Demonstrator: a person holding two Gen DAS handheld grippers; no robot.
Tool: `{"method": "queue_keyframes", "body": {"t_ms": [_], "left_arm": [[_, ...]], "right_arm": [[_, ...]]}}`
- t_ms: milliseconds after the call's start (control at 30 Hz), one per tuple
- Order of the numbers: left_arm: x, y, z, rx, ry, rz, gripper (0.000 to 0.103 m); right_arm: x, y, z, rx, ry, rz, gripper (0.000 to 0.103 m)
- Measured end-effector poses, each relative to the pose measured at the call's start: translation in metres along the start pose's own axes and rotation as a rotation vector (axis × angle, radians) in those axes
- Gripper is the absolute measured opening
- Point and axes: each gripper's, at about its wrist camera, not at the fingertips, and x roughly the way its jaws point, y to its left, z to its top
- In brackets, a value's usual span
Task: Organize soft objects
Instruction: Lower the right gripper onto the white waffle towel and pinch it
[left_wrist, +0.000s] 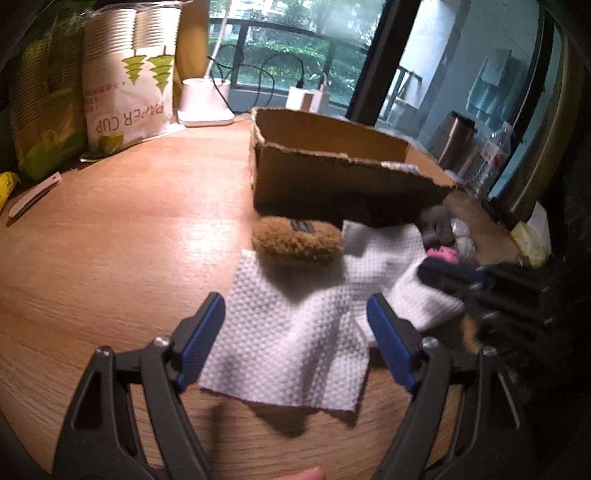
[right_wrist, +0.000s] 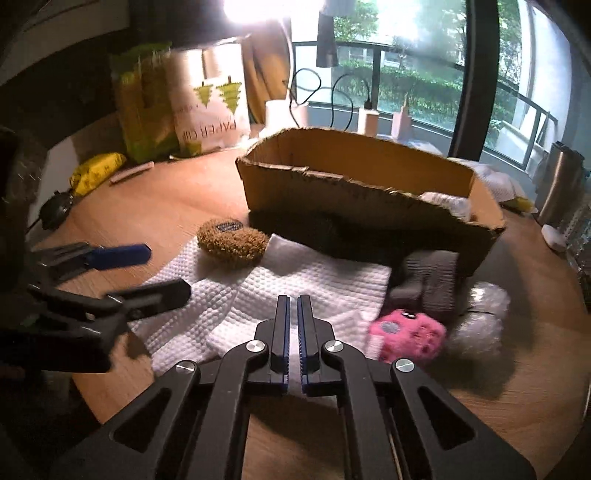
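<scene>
Counting up: two claws, two white textured cloths as far as I can tell, one brown fuzzy toy, one pink plush, one grey plush, one cardboard box.
Left claw (left_wrist: 295, 325): spread wide, nothing gripped, hovering over the near edge of the white cloth (left_wrist: 288, 354); both blue pads straddle it without touching, best I can tell.
Right claw (right_wrist: 293, 314): pads nearly together with just a thin gap, looks empty, tips sitting low over the cloths.
White cloths (right_wrist: 314, 288): lying flat and overlapping on the tabletop (left_wrist: 110, 240), rumpled in the middle.
Pink plush (right_wrist: 406, 338): just right of the right claw, touching the cloth edge.
Grey plush (right_wrist: 428, 277): right behind the pink one, up against the box wall.
Brown fuzzy toy (left_wrist: 297, 240): oval, long axis running left-right, partly resting on the far side of the cloth, near the box.
Cardboard box (left_wrist: 347, 162): open top, ragged rim, behind everything, long side stretching left to right.
Back there: paper cup pack (left_wrist: 129, 88) by the window.
</scene>
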Motion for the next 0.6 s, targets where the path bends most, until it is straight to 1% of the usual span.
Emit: {"method": "queue_keyframes", "body": {"t_ms": [100, 200, 233, 300, 333, 367, 400, 433, 467, 500, 533, 567, 600], "left_arm": [[0.008, -0.004, -0.003, 0.027, 0.029, 0.030, 0.080], [0.016, -0.007, -0.006, 0.057, 0.055, 0.047, 0.080], [0.019, -0.008, -0.007, 0.069, 0.062, 0.054, 0.080], [0.021, -0.011, -0.009, 0.094, 0.062, 0.069, 0.079], [0.022, -0.013, -0.010, 0.107, 0.064, 0.074, 0.079], [0.022, -0.014, -0.010, 0.112, 0.065, 0.069, 0.079], [0.022, -0.015, -0.011, 0.118, 0.065, 0.072, 0.074], [0.022, -0.016, -0.011, 0.133, 0.064, 0.086, 0.064], [0.022, -0.016, -0.012, 0.146, 0.063, 0.099, 0.060], [0.022, -0.015, -0.012, 0.151, 0.061, 0.105, 0.052], [0.021, -0.014, -0.012, 0.154, 0.059, 0.108, 0.046], [0.020, -0.012, -0.012, 0.154, 0.058, 0.108, 0.042], [0.019, -0.009, -0.012, 0.151, 0.056, 0.108, 0.035]], "right_arm": [[-0.007, -0.006, -0.004, 0.002, 0.003, 0.021, 0.004], [-0.004, -0.009, -0.010, 0.012, 0.024, 0.026, 0.005], [-0.003, -0.009, -0.012, 0.018, 0.028, 0.029, 0.008], [0.000, -0.007, -0.014, 0.023, 0.036, 0.042, 0.016], [0.001, -0.006, -0.014, 0.021, 0.037, 0.043, 0.024], [0.002, -0.005, -0.014, 0.018, 0.038, 0.046, 0.027], [0.002, -0.004, -0.014, 0.014, 0.038, 0.050, 0.028], [0.002, -0.003, -0.013, 0.011, 0.037, 0.049, 0.029], [0.002, -0.003, -0.013, 0.010, 0.036, 0.047, 0.035], [0.002, -0.003, -0.012, 0.008, 0.037, 0.045, 0.039], [0.003, -0.002, -0.012, 0.007, 0.038, 0.043, 0.047], [0.005, -0.002, -0.012, 0.006, 0.040, 0.041, 0.053], [0.006, -0.001, -0.012, 0.003, 0.044, 0.040, 0.055]]}}
